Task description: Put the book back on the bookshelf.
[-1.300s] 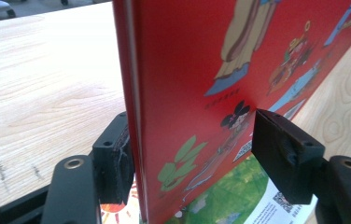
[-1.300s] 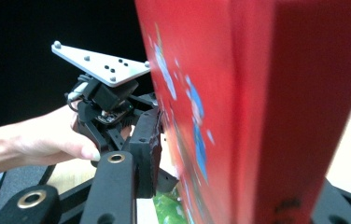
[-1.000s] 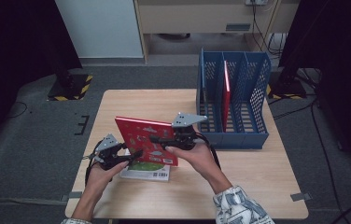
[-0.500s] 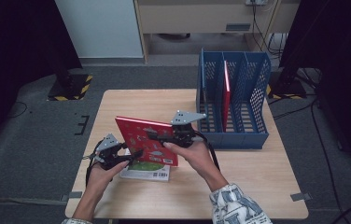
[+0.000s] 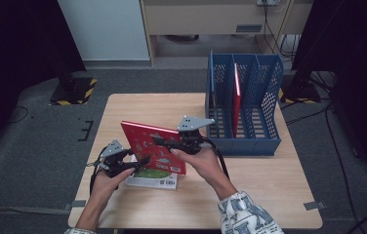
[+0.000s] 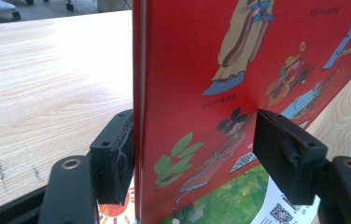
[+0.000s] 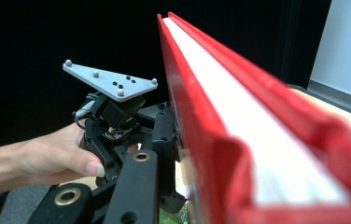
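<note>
At lower left my left gripper [image 5: 140, 161] has just been opening, its pads slack around the red book [image 5: 154, 146] standing tilted at frame centre. My right gripper [image 5: 159, 140] has just been closing and clamps its top edge. I should hold firm, then carry it right to the blue rack [image 5: 242, 141].

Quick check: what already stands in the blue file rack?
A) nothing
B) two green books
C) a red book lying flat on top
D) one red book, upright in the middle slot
D: a single red book stands upright in the middle compartment of the blue file rack; the slots either side look bare.
</note>
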### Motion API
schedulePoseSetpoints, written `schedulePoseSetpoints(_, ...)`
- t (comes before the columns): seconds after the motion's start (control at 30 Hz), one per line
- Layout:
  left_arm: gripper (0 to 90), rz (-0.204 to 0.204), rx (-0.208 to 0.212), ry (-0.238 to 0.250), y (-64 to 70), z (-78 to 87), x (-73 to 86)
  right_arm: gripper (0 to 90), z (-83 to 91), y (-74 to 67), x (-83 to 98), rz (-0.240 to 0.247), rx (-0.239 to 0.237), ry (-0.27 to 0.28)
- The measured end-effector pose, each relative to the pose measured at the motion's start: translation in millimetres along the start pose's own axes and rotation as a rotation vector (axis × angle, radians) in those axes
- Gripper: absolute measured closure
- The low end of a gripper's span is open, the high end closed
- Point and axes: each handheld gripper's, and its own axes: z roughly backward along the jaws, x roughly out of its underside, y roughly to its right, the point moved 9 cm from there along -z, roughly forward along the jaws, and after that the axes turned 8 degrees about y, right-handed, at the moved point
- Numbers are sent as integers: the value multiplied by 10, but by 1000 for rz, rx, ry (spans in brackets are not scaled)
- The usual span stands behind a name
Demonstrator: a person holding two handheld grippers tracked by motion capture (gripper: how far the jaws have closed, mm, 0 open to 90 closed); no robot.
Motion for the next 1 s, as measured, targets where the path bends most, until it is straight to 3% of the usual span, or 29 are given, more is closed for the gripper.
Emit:
schedulePoseSetpoints(0.47, 280, 6, -4, 4, 1, -6, 1, 776, 18, -19, 0, 9, 10, 1)
schedulePoseSetpoints(0.63, 271, 17, -9, 9, -13, 7, -5, 794, 49, 13, 0, 2, 45, 6)
schedulePoseSetpoints(0.87, 270, 35, -50, 24, -127, 74, -14, 797, 143, 99, 1, -33, 81, 23)
schedulePoseSetpoints(1.0, 261, 42, -100, 22, -228, 124, -1, 798, 210, 128, -2, -40, 101, 28)
